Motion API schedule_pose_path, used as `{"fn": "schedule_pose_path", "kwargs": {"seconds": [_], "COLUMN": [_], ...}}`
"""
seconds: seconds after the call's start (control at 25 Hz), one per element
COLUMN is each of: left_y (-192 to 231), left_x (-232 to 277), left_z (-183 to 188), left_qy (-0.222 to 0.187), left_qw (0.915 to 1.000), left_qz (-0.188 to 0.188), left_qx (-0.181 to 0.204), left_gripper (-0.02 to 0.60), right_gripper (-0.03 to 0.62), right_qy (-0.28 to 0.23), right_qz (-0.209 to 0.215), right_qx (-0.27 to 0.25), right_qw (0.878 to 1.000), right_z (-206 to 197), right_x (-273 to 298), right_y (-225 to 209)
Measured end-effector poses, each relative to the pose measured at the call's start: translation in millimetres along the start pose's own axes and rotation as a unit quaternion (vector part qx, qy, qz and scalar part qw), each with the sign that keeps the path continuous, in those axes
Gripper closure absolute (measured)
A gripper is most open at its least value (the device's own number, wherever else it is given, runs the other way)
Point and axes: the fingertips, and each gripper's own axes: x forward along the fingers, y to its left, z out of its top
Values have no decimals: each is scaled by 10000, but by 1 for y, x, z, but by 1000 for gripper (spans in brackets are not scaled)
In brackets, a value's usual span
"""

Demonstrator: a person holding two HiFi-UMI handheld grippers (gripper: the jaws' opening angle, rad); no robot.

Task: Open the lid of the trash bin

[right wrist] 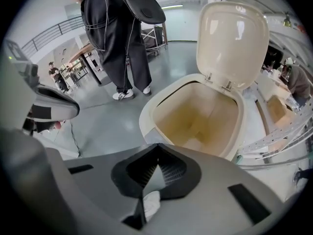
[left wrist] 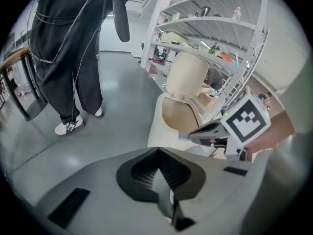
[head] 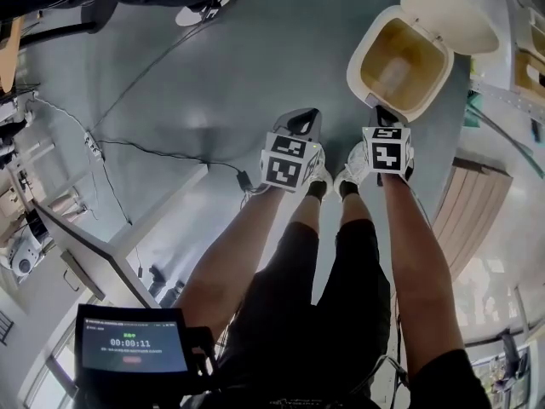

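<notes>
left tongs (head: 301,119) and right tongs (head: 383,114) are pinched closed on nothing, side by side. just ahead of the right one, the cream trash bin (head: 358,51) stands on the floor (head: 221,83), its lid (head: 451,11) tipped back open.

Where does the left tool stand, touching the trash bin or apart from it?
Apart. The head view shows bare floor between the left tool and the trash bin.

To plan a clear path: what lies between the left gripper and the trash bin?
Only bare grey floor lies between the left gripper and the trash bin, in the head view; the right gripper stands beside that stretch.
</notes>
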Motion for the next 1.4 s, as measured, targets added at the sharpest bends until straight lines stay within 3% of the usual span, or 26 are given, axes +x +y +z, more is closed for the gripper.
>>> {"fn": "schedule_pose_path", "kwargs": {"seconds": [0.2, 0.36, 0.8, 1.16, 1.4], "left_y": [-22, -37, -70, -103, -110], "left_x": [-57, -71, -131, -212, -274], "left_z": [38, 51, 108, 158, 185], "left_qy": [-233, -286, -754, -1580, -1940], "left_qw": [9997, 9994, 9965, 9868, 9796], "left_qz": [-104, -165, -159, -356, -329], "left_qx": [37, 107, 317, -72, -413], "left_gripper": [583, 583, 583, 583, 583], "right_gripper": [592, 592, 592, 592, 592], "right_qy": [-262, -494, -1256, -2168, -2509], "right_qz": [290, 369, 337, -37, -249], "right_qx": [135, 245, 136, 512, 655], "right_qw": [9991, 9978, 9914, 9749, 9655], "right_z": [27, 39, 63, 96, 105], "right_x": [-55, -83, -186, -287, -367], "right_y": [15, 24, 31, 2, 17]}}
